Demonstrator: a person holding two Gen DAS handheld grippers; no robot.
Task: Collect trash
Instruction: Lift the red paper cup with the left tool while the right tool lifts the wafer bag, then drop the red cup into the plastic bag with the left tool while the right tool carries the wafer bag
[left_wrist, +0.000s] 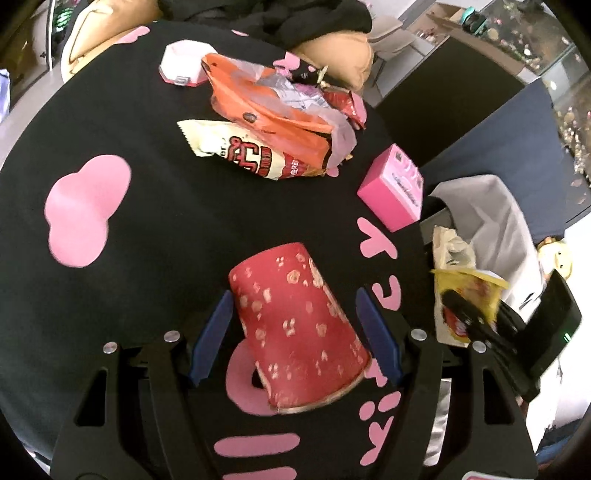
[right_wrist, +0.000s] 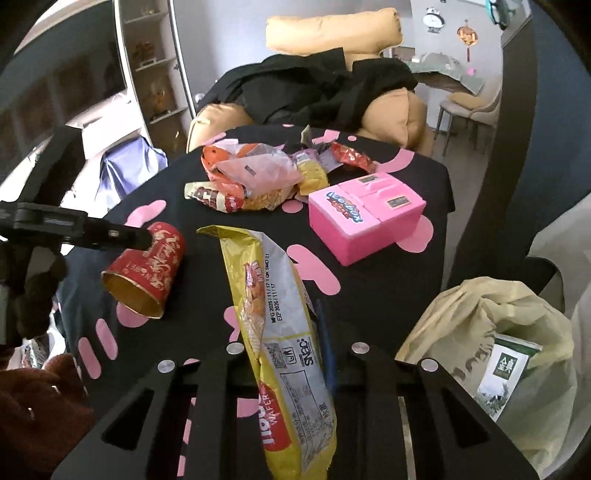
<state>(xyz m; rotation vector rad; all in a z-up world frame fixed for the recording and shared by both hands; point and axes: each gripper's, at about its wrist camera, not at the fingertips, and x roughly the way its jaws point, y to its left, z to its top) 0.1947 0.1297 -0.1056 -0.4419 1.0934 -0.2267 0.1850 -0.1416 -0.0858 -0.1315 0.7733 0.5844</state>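
Right tongs (right_wrist: 284, 332) clamped on the yellow wafer wrapper (right_wrist: 273, 314) — slippery, could slide out beside the trash bag (right_wrist: 480, 325); left tongs (left_wrist: 293, 332) spread around the red cup (left_wrist: 295, 325).

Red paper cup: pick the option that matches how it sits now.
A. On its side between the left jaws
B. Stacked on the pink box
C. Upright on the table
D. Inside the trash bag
A: the red paper cup lies tipped over on the table, between the blue pads of the left gripper.
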